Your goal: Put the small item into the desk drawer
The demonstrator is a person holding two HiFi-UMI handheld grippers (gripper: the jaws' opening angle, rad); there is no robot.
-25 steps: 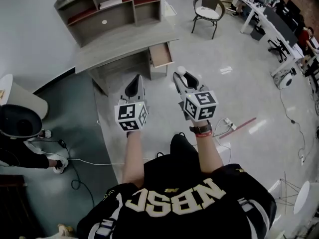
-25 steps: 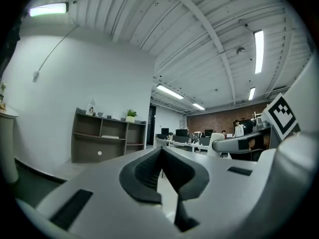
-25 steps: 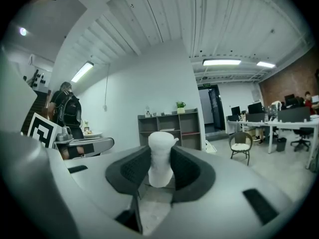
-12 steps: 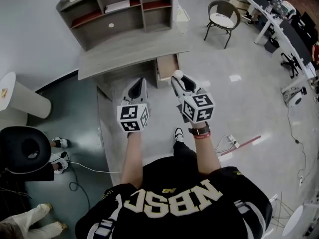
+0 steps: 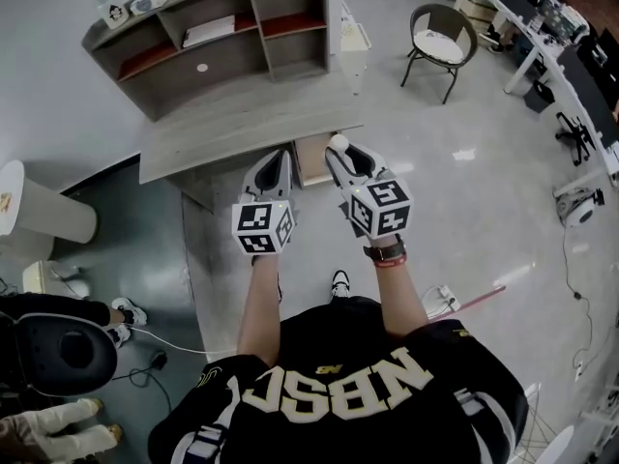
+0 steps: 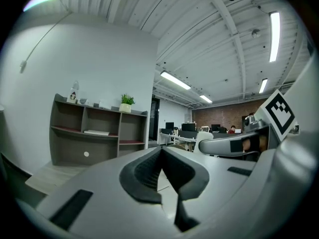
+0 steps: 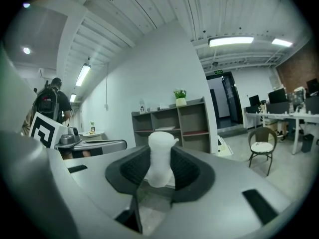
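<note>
Nearest: the left gripper has its jaws brought together with nothing between them. The right gripper has its jaws partly apart, pads pressed on either side of the small white item, which stands upright between them with its rounded top above the pads.

Change over the last second: the person has walked up to the desk. Both grippers were then over open floor well short of it; their tips now sit at its front edge. The drawer is open as before, but now shows only in the gap between the two grippers. The item is not yet in it.

Surface: desk top grey, bare. Floor pale and glossy, darker green at the left.

Farther: shelf unit behind the desk against the white wall; chair to its right; workstations along the far right.
</note>
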